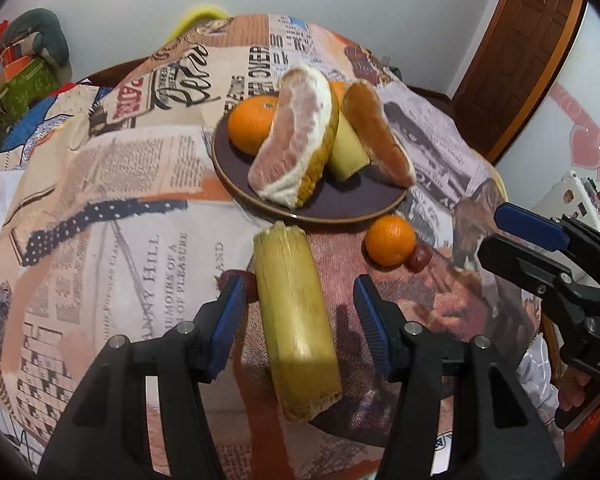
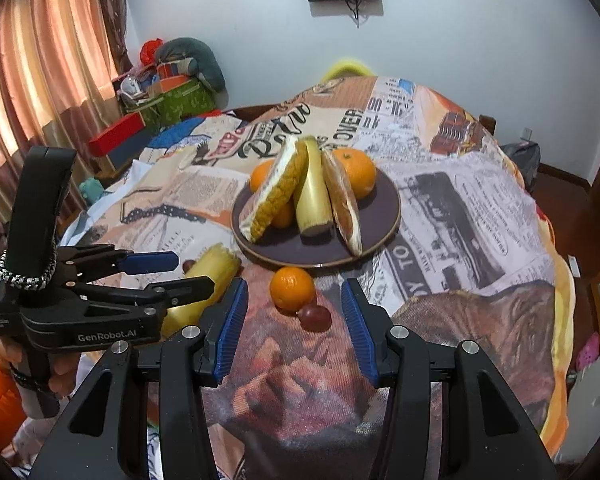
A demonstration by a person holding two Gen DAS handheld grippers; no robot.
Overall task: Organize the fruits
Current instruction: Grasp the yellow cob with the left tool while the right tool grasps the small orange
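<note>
A dark plate holds two pomelo wedges, oranges and a yellow cane piece. On the cloth in front lie a long yellow cane piece, a loose orange and a red grape. Another grape lies by the cane's left side. My left gripper is open, with the cane piece between its fingers. My right gripper is open, around the loose orange and grape.
The table is covered by a newspaper-print cloth. Boxes and bags pile up at the back left near a curtain. A wooden door stands at the back right.
</note>
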